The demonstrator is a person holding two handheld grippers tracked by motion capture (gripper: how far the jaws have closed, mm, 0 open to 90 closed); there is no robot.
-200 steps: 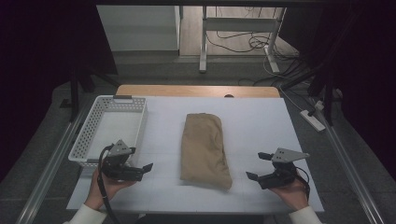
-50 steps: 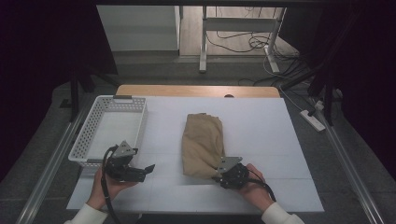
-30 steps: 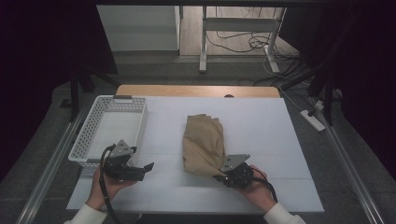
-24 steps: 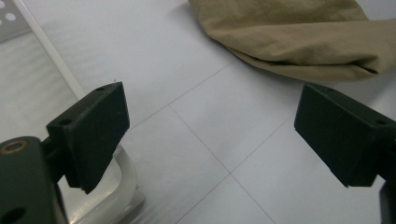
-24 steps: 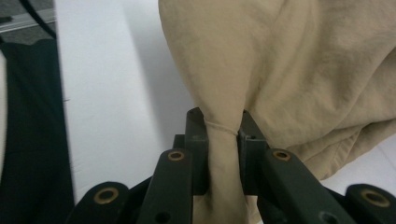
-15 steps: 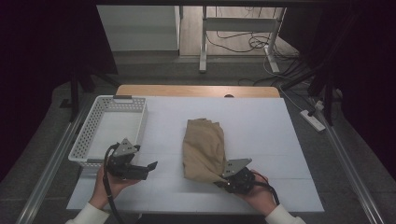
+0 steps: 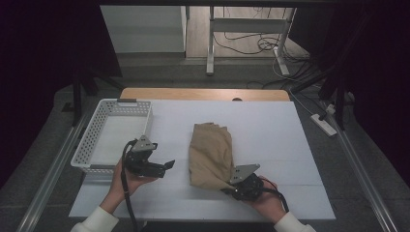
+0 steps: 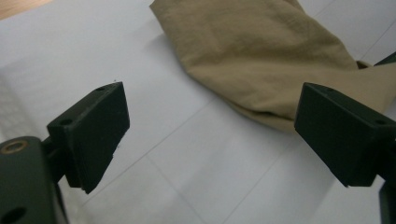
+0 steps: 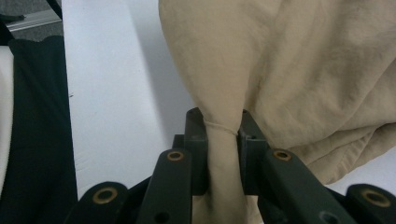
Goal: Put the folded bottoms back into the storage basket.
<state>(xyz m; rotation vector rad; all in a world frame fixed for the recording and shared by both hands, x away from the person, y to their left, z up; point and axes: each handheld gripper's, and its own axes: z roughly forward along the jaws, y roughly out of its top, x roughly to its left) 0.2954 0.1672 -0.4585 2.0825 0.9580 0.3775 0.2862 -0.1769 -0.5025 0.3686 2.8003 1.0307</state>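
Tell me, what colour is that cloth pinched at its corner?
Plain tan, no pattern; the cloth shows best in the right gripper view.

no readable text, no labels

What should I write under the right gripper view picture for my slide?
The right gripper pinches a corner of the tan cloth over the white table.

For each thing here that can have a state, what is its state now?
Cloth: folded, lying on the table, near corner pinched and lifted.
Right gripper: shut on the cloth.
Left gripper: open, holding nothing, beside the cloth.
Basket: upright, with nothing inside.
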